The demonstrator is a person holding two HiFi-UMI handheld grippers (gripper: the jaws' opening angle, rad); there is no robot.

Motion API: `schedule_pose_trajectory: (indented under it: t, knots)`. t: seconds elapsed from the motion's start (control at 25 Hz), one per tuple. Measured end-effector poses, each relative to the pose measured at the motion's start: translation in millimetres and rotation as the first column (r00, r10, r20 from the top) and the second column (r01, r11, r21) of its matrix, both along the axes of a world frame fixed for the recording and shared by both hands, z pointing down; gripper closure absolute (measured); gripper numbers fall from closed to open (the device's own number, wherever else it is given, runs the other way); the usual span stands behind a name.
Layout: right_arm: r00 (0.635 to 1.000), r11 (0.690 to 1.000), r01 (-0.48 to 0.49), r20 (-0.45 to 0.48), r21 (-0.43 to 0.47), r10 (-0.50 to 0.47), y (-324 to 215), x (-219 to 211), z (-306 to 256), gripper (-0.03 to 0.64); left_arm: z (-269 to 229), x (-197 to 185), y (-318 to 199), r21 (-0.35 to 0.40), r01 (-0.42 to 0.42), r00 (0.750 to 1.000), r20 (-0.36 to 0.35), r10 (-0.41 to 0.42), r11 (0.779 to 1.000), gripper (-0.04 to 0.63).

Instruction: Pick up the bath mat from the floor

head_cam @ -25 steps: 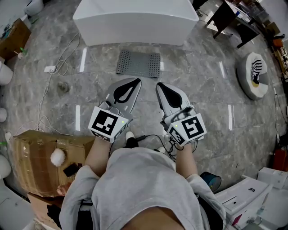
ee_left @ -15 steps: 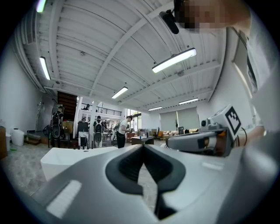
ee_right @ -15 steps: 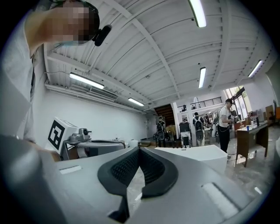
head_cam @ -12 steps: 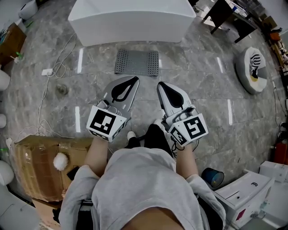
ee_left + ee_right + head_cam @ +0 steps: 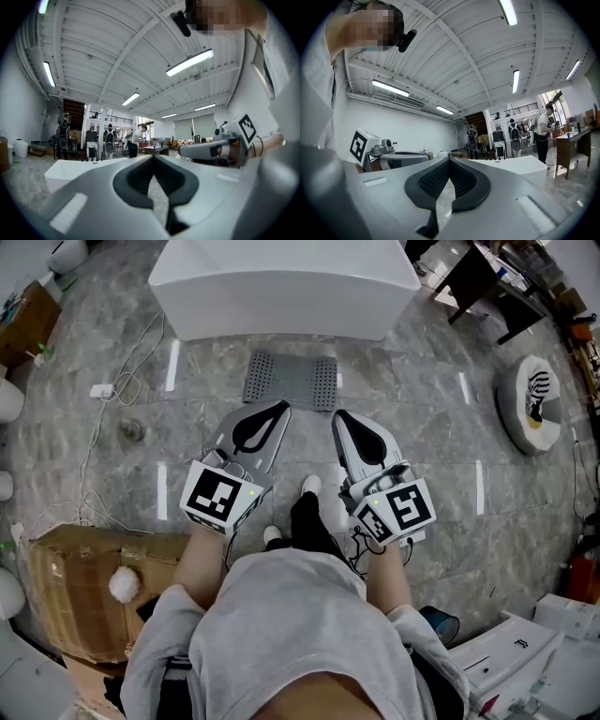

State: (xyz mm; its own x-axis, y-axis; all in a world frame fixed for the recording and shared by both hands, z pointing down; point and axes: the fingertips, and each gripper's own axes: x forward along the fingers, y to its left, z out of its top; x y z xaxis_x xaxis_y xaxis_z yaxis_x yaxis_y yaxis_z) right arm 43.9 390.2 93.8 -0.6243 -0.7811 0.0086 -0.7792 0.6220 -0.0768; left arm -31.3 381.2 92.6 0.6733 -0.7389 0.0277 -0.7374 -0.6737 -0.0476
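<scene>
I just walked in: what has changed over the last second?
The person has stepped forward: a foot now shows between the left hand-held gripper and the right hand-held gripper, and both have come nearer the bath mat. Nothing was taken hold of. Both remain shut and empty; the mat still lies flat on the floor by the tub.

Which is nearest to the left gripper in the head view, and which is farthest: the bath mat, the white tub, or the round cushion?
1. The bath mat, on the floor just ahead of the left gripper.
2. The white tub, straight ahead beyond the mat.
3. The round cushion, far off to the right.
</scene>
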Motion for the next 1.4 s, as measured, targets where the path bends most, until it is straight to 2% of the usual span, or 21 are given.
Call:
schedule_pose_trajectory:
  t: [0.2,0.72,1.04,1.4]
  knots:
    - [1.000,1.000,0.011,-0.005,0.013,-0.011,-44,8,0,0.618,3,10,-44,0.002,0.012,1.000,0.016,-0.012,1.000,0.595]
    - [0.997,0.997,0.066,-0.040,0.025,-0.065,-145,37,-2,0.615,1,35,-144,0.023,0.127,0.992,0.004,-0.127,0.992,0.594]
    - [0.996,0.996,0.088,-0.029,0.024,-0.088,-186,71,0,0.611,-1,63,-183,0.028,0.174,0.985,0.007,-0.174,0.984,0.594]
    - [0.995,0.995,0.097,-0.006,0.024,-0.097,-203,104,9,0.611,4,90,-197,0.040,0.206,0.978,0.021,-0.207,0.978,0.594]
